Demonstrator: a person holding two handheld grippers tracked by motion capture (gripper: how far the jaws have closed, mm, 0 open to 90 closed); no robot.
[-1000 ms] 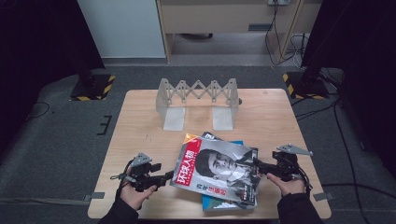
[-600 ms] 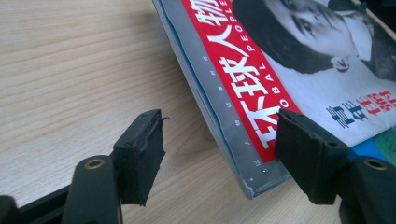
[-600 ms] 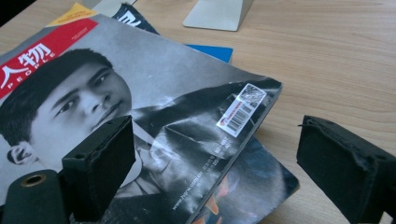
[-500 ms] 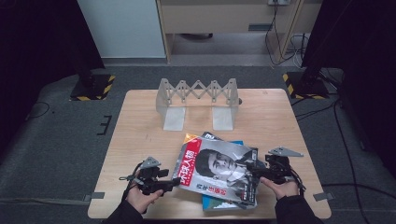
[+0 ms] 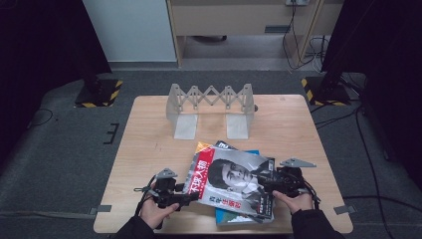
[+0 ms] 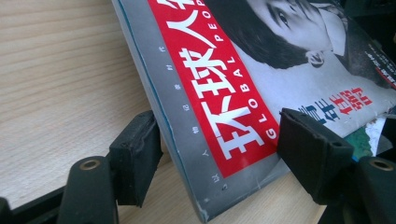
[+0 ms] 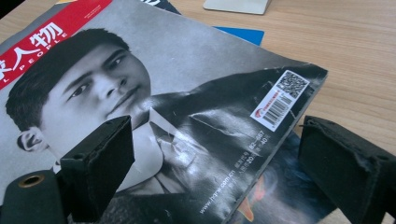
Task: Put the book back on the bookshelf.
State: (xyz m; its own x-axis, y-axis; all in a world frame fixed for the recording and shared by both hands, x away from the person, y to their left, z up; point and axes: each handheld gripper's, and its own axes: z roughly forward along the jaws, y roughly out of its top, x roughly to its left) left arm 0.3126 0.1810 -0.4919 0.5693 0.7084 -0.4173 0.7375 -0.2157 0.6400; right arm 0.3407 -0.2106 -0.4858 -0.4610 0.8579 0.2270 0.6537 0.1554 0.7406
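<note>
Both grippers work one stack near the tabletop's (image 5: pixel 149 129) front edge: the left gripper (image 6: pixel 212 154), jaws open, straddles the spine corner of the top magazine (image 5: pixel 231 181) without pressing it; the right gripper (image 7: pixel 215 163), also unclenched, straddles its barcode corner. The right gripper view reveals a dark cover beneath; the high view adds a blue-edged book (image 5: pixel 234 217), one folding rack (image 5: pixel 211 107) at the far edge

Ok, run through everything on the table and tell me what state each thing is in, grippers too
Top magazine: closed, cover up, lying askew on the stack.
Blue book: closed, flat under the pile.
Folding rack: stretched open, upright, nothing in it.
Left gripper: open, jaws astride the magazine's spine corner.
Right gripper: open, jaws astride the barcode corner.
</note>
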